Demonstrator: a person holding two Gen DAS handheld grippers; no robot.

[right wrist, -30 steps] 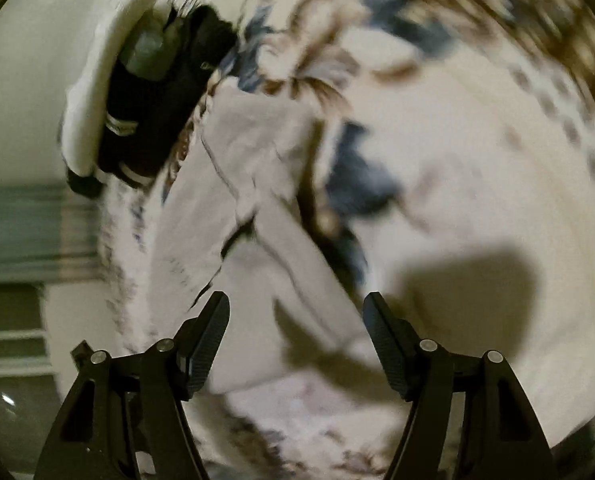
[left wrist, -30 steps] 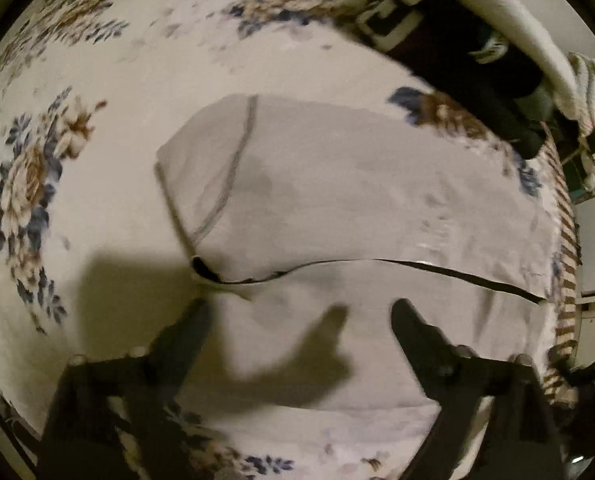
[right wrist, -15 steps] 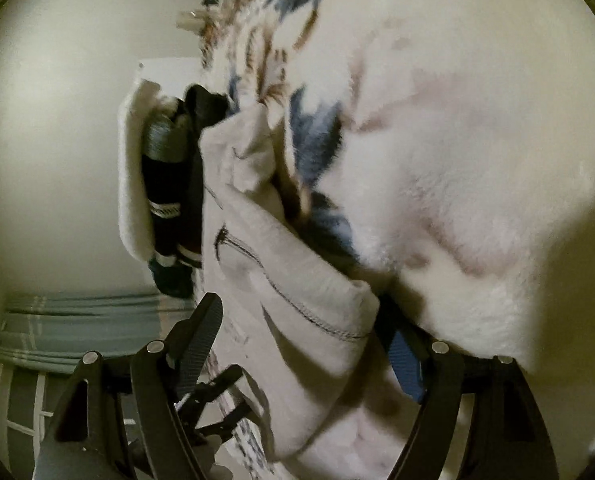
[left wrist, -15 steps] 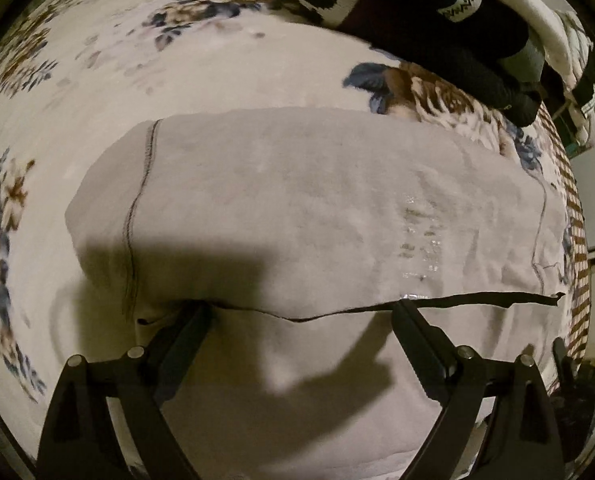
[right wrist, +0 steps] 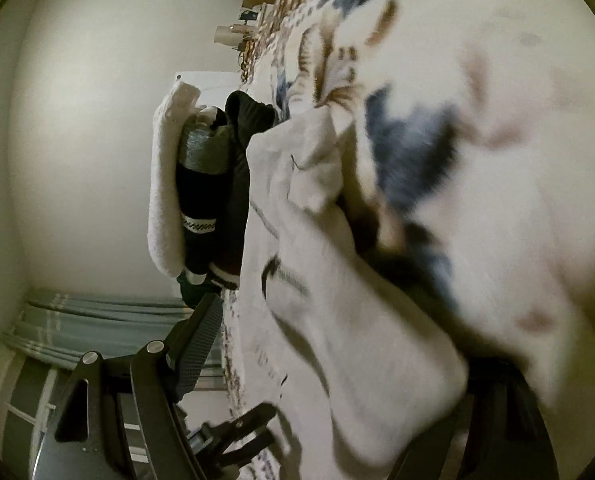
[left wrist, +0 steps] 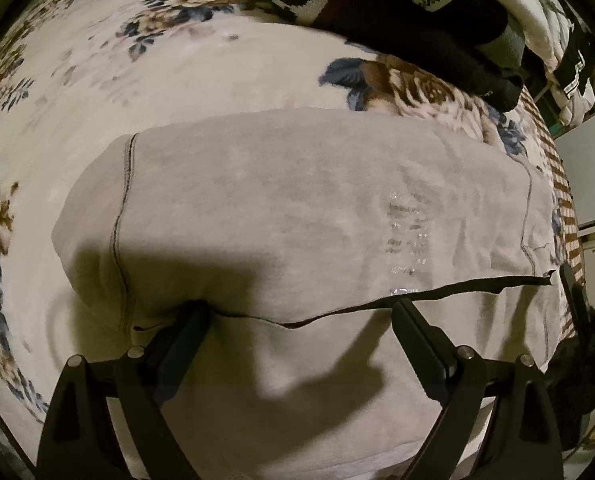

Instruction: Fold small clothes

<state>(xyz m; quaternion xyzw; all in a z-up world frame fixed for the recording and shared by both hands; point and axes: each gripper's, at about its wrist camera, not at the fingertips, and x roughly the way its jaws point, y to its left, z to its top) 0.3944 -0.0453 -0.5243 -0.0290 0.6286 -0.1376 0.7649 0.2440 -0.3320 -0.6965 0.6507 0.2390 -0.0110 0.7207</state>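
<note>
Grey garment [left wrist: 297,208] lies folded on floral blanket [left wrist: 97,72]. Left claw [left wrist: 301,320] spread wide, tips on the fold edge, gripping nothing. Right claw [right wrist: 337,360]: one finger [right wrist: 199,344] visible, other hidden behind cloth; grip state unclear. Dark clothes [left wrist: 397,20] piled behind.

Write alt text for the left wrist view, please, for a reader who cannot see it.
A light grey garment lies spread on a floral blanket, with the open left tongs resting at its dark-trimmed edge. Dark folded clothes sit at the far side.
</note>
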